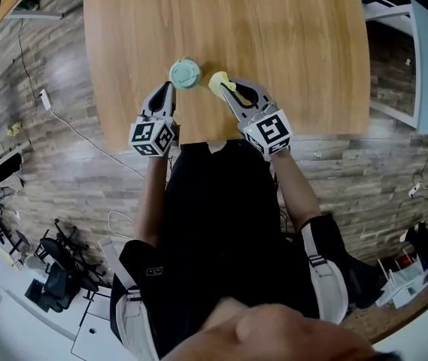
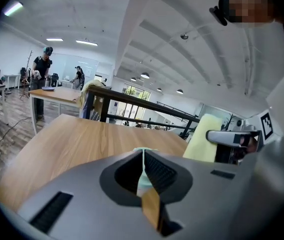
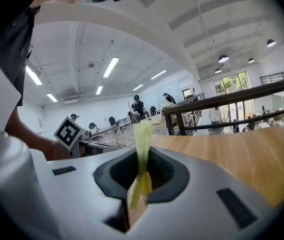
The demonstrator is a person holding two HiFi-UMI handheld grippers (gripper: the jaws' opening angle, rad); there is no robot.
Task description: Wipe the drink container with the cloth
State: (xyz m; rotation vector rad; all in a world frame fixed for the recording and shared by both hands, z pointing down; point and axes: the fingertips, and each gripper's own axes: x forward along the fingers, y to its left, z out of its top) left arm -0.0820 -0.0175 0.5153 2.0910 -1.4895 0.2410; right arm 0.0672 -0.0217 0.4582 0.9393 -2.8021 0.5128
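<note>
Left gripper (image 1: pixel 170 89): the jaws are drawn in to a thin slit with a sliver of pale green pinched between them. I take that for an edge or tab of the drink container, though I cannot tell which part.
Right gripper (image 1: pixel 229 90): the jaws are pressed together on the cloth, and a yellow fold stands up out of the tips.
Cloth (image 1: pixel 217 83): yellow, bunched at the tips of the right jaws and poking forward past them. From the left jaws it stands off to their right, held above the wood.
Drink container (image 1: pixel 185 72): mint green with its round top facing up. It stands right at the tips of the left jaws and just to the left of the right jaws.
Cloth to container: close beside each other, but I cannot make out whether they touch.
Step in hand: to my eye, bringing the cloth up to the container's side to begin wiping.
Doing it well: keep the left jaws firm so the container neither turns nor tips. Lay the free fold flat against the wall instead of prodding with the jaw tips. Stroke lightly, pushing toward the left jaws so the grip takes the load.
Risk: the left hold looks thin, and a hard sideways shove could pull it loose.
Bench (image 1: pixel 274 43): pale wood running on beyond both pairs of jaws.
</note>
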